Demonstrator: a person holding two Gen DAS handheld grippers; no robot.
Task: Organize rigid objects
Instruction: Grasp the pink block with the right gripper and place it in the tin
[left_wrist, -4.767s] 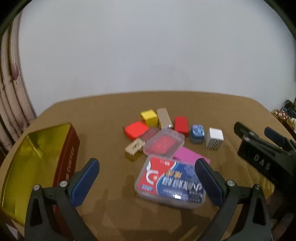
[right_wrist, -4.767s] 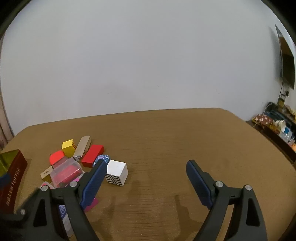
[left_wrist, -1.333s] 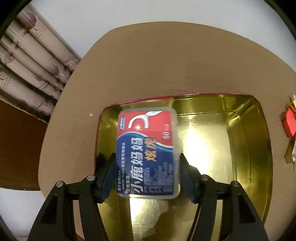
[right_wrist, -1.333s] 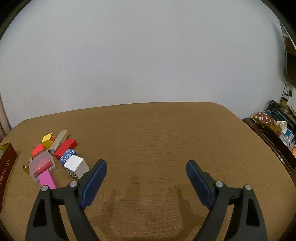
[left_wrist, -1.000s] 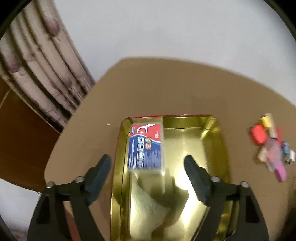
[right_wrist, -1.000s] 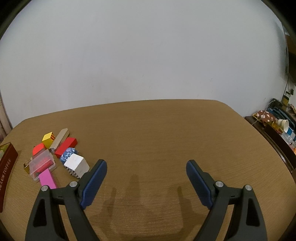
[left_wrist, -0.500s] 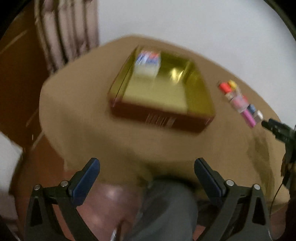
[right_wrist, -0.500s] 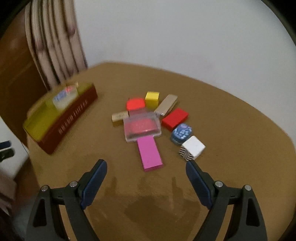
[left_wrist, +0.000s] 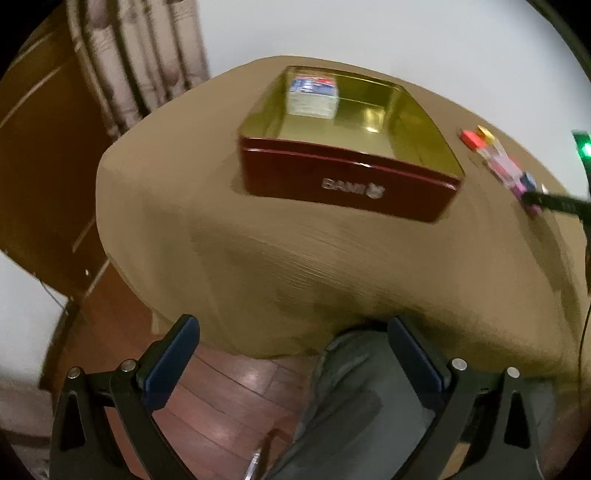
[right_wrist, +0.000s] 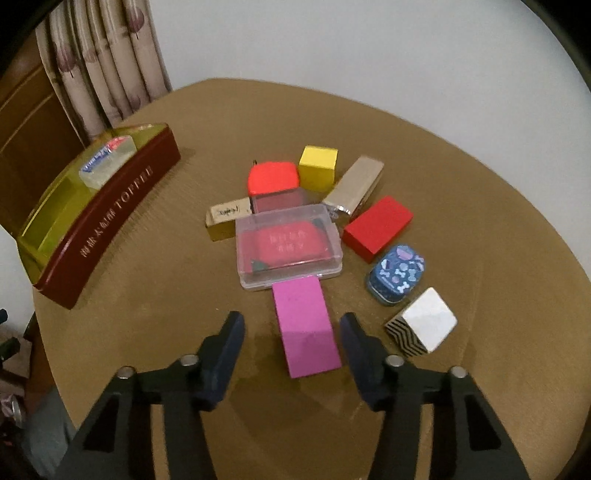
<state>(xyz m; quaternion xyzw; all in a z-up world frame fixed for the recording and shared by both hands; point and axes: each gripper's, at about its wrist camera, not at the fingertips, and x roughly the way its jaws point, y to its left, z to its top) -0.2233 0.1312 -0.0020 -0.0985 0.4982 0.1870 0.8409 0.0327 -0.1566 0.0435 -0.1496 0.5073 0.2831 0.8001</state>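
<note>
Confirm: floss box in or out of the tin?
In. The floss box lies on the gold floor of the open tin, at a far corner.

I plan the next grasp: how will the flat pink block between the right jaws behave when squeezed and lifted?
The pink block looks stiff and flat-sided, so probably no bending or rolling. Its smooth faces might slip. Its far end seems tucked against the clear case, which may shift.

Brown table (right_wrist: 480, 206) carries red tin (right_wrist: 110, 218), scattered small boxes (right_wrist: 288, 247).

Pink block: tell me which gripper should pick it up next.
Right. The right gripper is open with its jaws either side of the pink block, which lies between its fingers on the table. The left gripper is open too, but back off the table edge, far from the block.
</note>
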